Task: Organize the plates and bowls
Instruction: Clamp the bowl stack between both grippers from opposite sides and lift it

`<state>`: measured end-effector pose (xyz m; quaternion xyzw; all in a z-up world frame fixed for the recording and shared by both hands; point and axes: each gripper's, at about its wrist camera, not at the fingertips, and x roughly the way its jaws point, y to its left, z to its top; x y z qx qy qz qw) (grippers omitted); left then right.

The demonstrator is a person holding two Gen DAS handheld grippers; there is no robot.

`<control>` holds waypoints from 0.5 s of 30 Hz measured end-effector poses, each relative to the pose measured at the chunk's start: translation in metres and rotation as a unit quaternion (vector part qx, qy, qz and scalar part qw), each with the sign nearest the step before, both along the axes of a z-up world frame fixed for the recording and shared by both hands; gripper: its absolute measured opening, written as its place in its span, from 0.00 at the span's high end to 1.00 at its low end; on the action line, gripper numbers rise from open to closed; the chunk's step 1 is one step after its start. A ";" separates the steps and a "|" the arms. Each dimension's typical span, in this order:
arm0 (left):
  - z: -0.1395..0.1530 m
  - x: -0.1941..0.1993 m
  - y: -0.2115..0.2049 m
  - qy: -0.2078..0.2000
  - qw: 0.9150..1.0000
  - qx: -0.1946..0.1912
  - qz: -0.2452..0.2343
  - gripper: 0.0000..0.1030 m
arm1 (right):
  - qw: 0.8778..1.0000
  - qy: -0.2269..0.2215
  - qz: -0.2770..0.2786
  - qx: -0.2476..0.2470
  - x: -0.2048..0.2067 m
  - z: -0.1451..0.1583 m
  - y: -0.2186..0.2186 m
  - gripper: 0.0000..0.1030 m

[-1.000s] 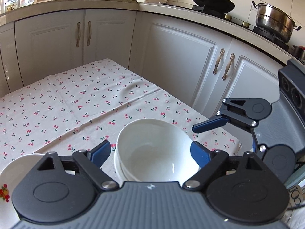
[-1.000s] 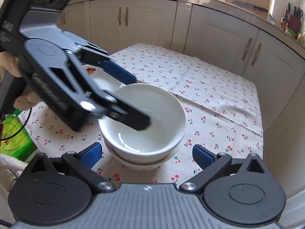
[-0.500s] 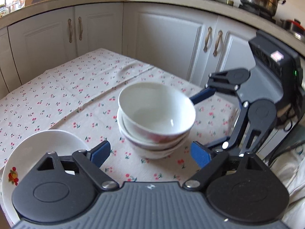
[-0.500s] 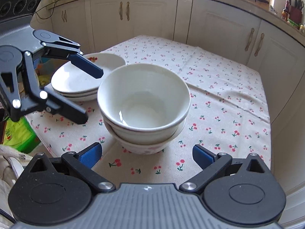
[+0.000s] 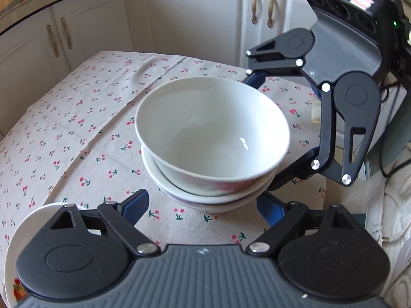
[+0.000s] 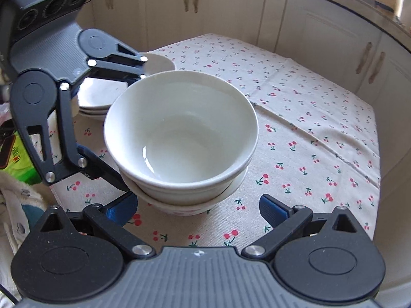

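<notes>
Stack of white bowls [image 5: 213, 143] sat on the cherry-print tablecloth [image 5: 77, 118] covering the counter, near its front-right corner in the left wrist view; top bowl nested in at least two others, slightly tilted, pink pattern showing low on the outer wall. Left claw [image 5: 203, 206] was spread, blue pads either side of the stack's near base, not touching it, nothing pinched. Right claw [image 6: 199, 209] was also spread, its pads flanking the near side of the same stack [image 6: 179, 133], clear of the rim. From the left wrist view the right claw came in from the right, one finger [image 5: 257, 78] behind the far rim and the other low by the stack's right side; contact there couldn't be confirmed. From the right wrist view the left claw came in from the left, lower finger [image 6: 108, 172] right against the lower bowls, upper finger over the plates. Stack of white plates [image 6: 100, 97] sat left of and behind the bowls, near but separate; one plate edge with a red fruit print [image 5: 15, 256] showed at bottom left of the left wrist view. White cabinet doors [image 5: 195, 23] ran behind the counter.
</notes>
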<state>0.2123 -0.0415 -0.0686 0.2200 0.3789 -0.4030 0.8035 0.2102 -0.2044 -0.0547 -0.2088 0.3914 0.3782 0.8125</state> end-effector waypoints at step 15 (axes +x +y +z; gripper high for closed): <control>-0.007 0.021 -0.007 0.041 0.996 -0.002 -0.076 0.16 | 0.997 0.020 0.077 -0.017 0.015 0.001 0.007 0.06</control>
